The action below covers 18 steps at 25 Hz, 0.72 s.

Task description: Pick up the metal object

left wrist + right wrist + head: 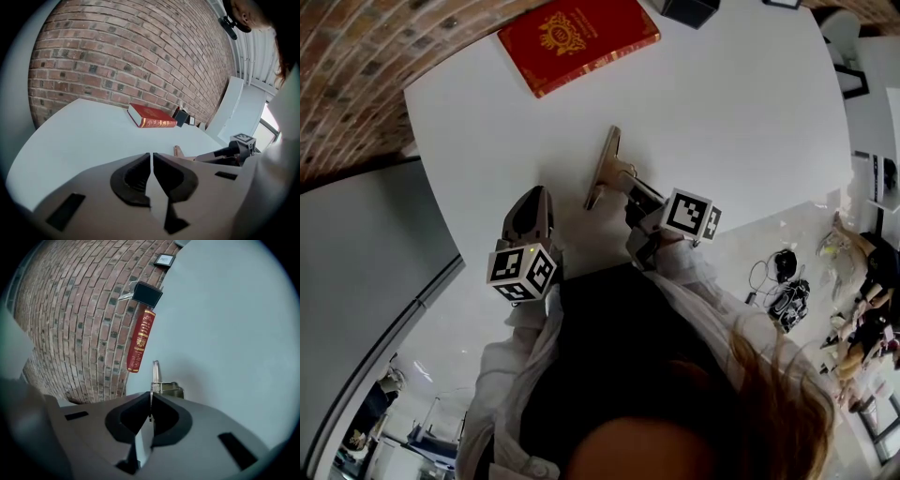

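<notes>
A long flat metal object [603, 164] with a small block on its side lies near the front of the white table [750, 122]. My right gripper [630, 187] reaches it from the near side. In the right gripper view the thin plate of the metal object [155, 373] stands edge-on between the jaws of my right gripper [150, 401], and the pads press on it. My left gripper [532, 202] hovers to the left of the object, apart from it. In the left gripper view the jaws of the left gripper [151, 157] meet with nothing between them.
A red book [578, 39] lies at the far side of the table, with a small black box [689, 9] beyond it to the right. A brick wall [131, 56] stands behind the table. The table's curved edge runs close on the left.
</notes>
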{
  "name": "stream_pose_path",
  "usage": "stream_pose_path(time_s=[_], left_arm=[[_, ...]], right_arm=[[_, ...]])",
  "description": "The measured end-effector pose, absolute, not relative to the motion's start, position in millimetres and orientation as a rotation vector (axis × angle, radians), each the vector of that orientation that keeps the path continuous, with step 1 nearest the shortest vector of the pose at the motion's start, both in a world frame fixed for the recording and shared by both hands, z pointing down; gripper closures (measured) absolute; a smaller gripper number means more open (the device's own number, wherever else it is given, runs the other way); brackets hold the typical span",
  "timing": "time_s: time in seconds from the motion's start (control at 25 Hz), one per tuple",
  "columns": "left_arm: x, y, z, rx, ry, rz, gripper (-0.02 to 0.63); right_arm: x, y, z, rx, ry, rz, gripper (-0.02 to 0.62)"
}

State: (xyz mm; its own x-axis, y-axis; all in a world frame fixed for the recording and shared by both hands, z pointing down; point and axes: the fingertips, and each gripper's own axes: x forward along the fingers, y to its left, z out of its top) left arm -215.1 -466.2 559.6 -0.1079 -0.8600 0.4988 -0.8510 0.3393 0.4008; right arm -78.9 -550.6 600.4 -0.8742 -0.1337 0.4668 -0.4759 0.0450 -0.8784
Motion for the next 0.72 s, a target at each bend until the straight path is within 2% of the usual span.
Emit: stream_pose_path(time_s=[0.72], left_arm=[[-230,-428,531,1.52,-2.024,-0.066,0.574]], right_arm=[[-84,-550,564,0.633,-2.28,1.719,0.58]])
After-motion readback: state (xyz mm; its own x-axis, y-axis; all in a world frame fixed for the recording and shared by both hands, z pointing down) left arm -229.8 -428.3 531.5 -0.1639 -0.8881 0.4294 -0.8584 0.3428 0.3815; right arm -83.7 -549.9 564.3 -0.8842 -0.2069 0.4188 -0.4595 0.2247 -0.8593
